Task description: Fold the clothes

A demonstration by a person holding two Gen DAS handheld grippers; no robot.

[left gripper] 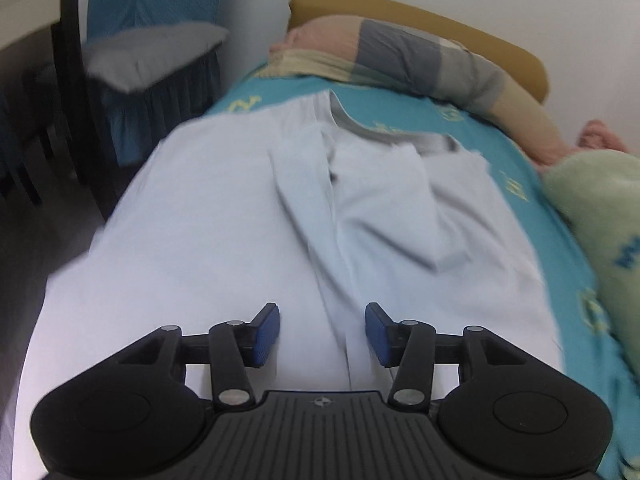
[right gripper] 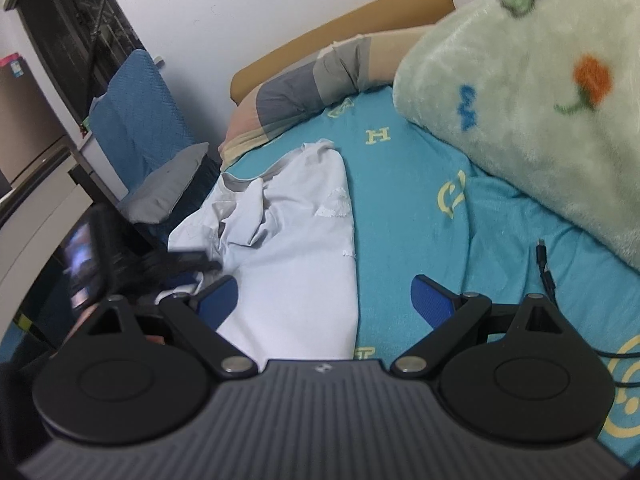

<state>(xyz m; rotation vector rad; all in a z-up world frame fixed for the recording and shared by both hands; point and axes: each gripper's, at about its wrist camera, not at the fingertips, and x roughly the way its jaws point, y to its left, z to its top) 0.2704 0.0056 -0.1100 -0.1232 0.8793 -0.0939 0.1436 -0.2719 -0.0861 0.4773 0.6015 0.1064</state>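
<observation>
The pale blue cotton shirt (left gripper: 304, 216) lies along the turquoise patterned bedsheet (right gripper: 412, 208), its front bunched (no neat fold yet), so folding remains, with left gripper (left gripper: 322, 334) and right gripper (right gripper: 325, 300) both spread, empty.

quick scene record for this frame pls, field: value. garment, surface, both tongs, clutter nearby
garment: pale blue shirt, spread on the bed, partly folded, collar end rumpled
surface: turquoise bedsheet with yellow letter print
left tongs: open, over the shirt, nothing held
right tongs: open wide, over the shirt's right edge, nothing held
clutter: green fleece blanket on the right; black cable on the sheet; striped pillow by the headboard
</observation>
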